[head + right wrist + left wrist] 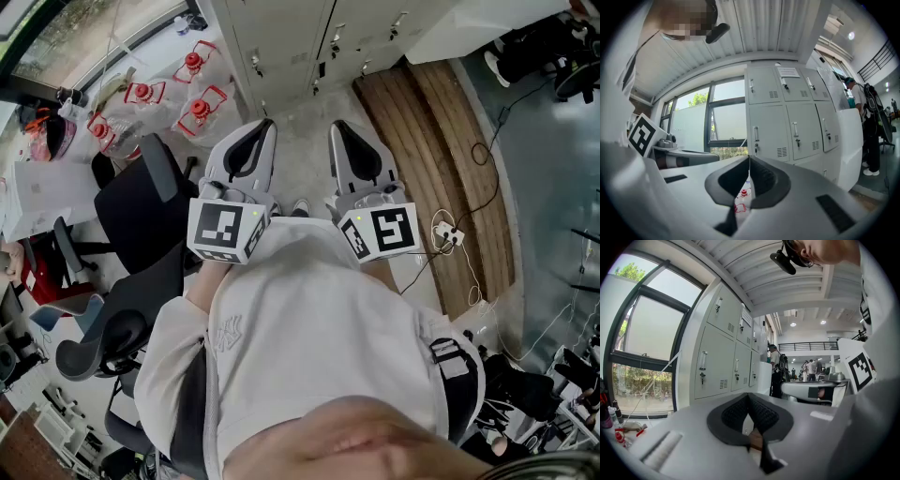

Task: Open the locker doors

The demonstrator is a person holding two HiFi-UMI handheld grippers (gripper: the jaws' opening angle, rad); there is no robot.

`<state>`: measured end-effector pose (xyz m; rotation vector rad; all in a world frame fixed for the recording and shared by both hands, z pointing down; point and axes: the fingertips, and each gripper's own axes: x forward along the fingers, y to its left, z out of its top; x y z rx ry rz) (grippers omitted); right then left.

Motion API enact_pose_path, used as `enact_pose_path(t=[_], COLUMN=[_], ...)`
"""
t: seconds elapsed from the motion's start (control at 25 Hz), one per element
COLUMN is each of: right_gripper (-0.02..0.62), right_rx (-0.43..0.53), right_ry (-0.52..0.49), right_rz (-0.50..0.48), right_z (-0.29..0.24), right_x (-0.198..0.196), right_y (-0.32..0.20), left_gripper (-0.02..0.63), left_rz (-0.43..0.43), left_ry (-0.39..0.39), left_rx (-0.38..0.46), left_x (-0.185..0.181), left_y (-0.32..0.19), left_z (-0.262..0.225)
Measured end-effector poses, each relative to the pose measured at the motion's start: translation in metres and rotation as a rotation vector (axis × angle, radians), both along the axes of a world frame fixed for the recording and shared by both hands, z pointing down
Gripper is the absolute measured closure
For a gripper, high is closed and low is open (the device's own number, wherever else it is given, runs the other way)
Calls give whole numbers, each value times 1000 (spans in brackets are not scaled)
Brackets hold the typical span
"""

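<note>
The grey lockers (309, 37) stand ahead of me, all their doors closed, each with a small handle and a lock. In the left gripper view the lockers (719, 357) lie to the left, and in the right gripper view the lockers (787, 117) fill the centre and right. I hold both grippers close to my chest, well short of the doors. The left gripper (267, 127) is shut with nothing in it, its pads (761, 413) meeting at the tip. The right gripper (339, 128) is likewise shut and holds nothing, its pads (761, 176) pressed together.
Several water jugs with red caps (192, 103) sit on the floor left of the lockers, by the window. Black office chairs (141, 206) stand at my left. A wooden platform (441, 141) with a power strip (445, 232) runs along the right. A person (776, 369) stands further down the room.
</note>
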<state>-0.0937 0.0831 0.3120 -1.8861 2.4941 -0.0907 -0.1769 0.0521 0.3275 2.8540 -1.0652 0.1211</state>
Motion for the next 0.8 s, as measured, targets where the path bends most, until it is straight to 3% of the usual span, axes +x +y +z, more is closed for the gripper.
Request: enact_pose_path(t=[0.8], right_gripper=[582], right_rx=[29], right_ry=[-1], right_rz=[-10], right_z=[2], right_x=[36], right_y=[-1], left_gripper=[603], left_rz=[15], left_ry=[0], left_rx=[39], left_x=[39], left_y=[-9], left_z=[-3])
